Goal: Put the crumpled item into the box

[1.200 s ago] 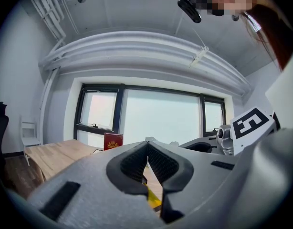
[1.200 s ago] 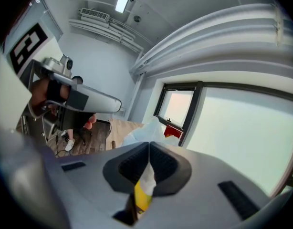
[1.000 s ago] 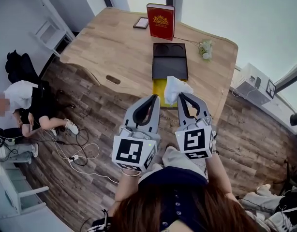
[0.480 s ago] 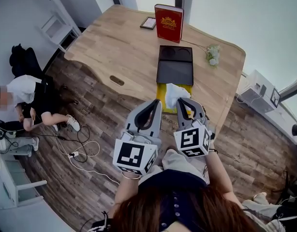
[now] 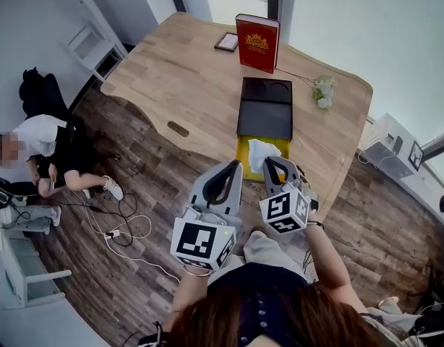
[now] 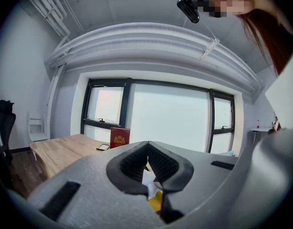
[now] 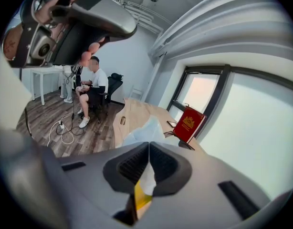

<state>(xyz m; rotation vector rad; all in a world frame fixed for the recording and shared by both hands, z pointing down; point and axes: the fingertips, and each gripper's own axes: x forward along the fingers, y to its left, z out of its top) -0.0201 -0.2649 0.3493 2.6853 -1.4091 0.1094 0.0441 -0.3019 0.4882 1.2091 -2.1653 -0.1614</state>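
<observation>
Crumpled item [image 5: 259, 152] lower, its base hidden

The head view looks steeply down from above the person onto the bench [image 5: 200, 78]. The left gripper view sits close behind its own fingers [image 6: 133, 162] and faces level across the bench toward the windows [image 6: 168, 116]. The right gripper view, equally close behind its fingers [image 7: 131, 166], faces much the same way. All three share the red book [image 5: 257, 43], which stands beyond the fingers

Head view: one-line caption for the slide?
Right gripper, shut on the crumpled white paper, holds it over the yellow box at the table edge; left gripper shut, empty.
</observation>
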